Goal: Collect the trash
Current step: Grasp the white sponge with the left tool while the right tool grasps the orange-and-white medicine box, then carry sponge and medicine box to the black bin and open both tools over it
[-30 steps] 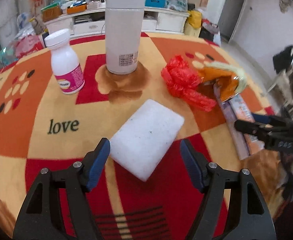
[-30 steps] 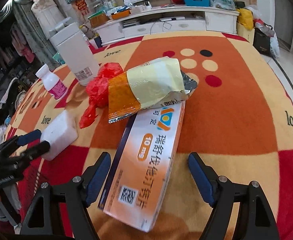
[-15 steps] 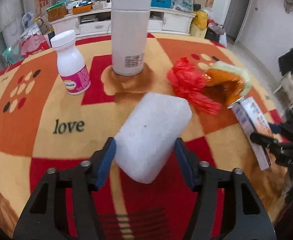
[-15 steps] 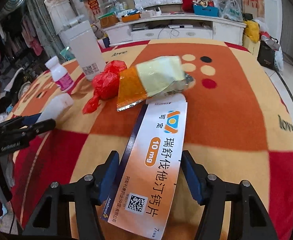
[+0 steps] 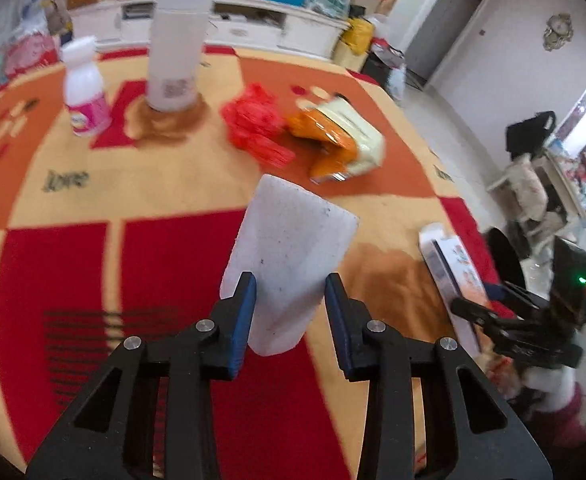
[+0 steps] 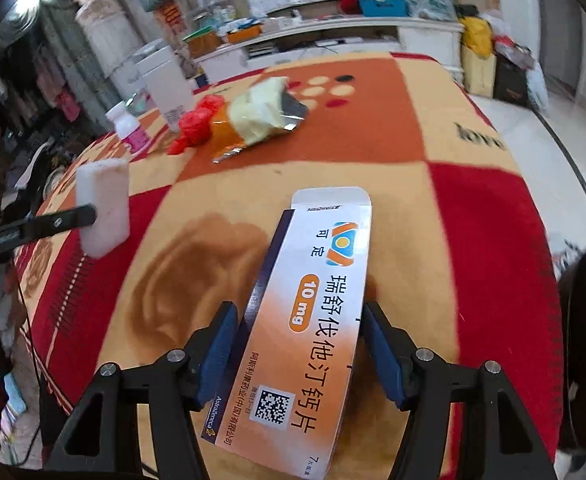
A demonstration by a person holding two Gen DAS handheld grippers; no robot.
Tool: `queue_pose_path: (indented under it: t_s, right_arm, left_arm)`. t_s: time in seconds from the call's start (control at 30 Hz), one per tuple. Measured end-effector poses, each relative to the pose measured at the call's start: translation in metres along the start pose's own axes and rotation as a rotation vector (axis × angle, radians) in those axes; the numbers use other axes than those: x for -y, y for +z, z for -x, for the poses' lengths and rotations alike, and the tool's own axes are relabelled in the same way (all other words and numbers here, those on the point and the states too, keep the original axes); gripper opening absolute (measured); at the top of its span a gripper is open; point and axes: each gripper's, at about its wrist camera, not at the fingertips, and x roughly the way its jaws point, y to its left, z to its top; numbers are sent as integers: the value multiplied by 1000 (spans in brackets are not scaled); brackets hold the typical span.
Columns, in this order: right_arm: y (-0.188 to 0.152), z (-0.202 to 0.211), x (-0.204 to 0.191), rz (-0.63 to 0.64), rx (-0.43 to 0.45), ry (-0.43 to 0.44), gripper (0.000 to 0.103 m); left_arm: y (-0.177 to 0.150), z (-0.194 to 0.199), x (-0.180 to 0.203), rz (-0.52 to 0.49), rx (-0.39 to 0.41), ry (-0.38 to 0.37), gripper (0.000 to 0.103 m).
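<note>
Left gripper [image 5: 291, 294] clamps the white foam block [image 5: 289, 256]; right gripper [image 6: 299, 344] squeezes the medicine box [image 6: 309, 320], label readable only from the right wrist view, snack bag [image 6: 261, 116] at 11 o'clock.

the left gripper [image 5: 291, 296] points forward and slightly down, its blue-padded jaws closed on the sides of a white block [image 5: 289, 256] that is lifted off the surface. seen from the right wrist view, it [image 6: 89, 214] reaches in from the left edge, level, with the block [image 6: 103, 208] standing upright in it. the right gripper [image 6: 301, 344] is low at the near edge, jaws pressed on both long edges of a box [image 6: 305, 320], which tilts up.
</note>
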Motion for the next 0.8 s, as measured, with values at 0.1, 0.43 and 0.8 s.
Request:
queue_pose_path:
  t_s: [0.1,0.43,0.8]
  right_arm:
    - [-3,0,7,-27,1,-25,64]
    - [-9,2,4,-15,5,-42,71]
    - [-11,-5,-2,4,56,-75,63]
  left_arm:
    - [-1,-5,17,-29,7,10,36]
    - [7,-27,50,-216,31,75,61]
    - [10,-66,55,-301,-23,205,63]
